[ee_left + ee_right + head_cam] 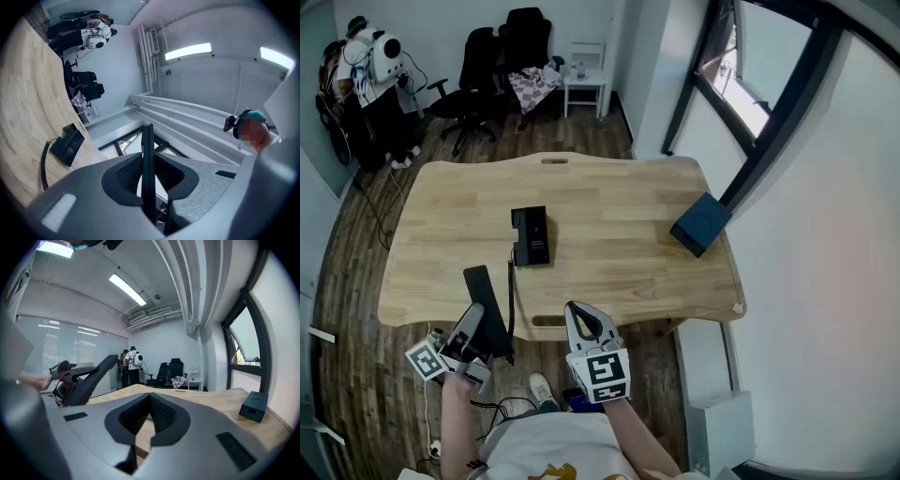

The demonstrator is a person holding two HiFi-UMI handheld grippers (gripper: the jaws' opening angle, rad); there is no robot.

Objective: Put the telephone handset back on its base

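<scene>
The left grey gripper (472, 323) is closed on the flat black telephone handset (483, 291) and holds it over the near edge of the light wooden table (619, 262). The right grey gripper (581, 319) beside it is closed and empty. The black rectangular base (531, 237) lies ahead, slightly right of the handset, with its long axis pointing away from the person. Only the left gripper view shows the handset edge-on between the pads (129, 176), while the head view shows the black cord (512, 300) running to the base.

My left claw (478, 325) grips the handset (484, 291) just off the worktop's (619, 267) near edge. The cord (512, 305) runs up to the base (531, 236) lying mid-worktop. My right claw (580, 317) hangs empty at that edge. A dark box (701, 223) sits far right.
</scene>
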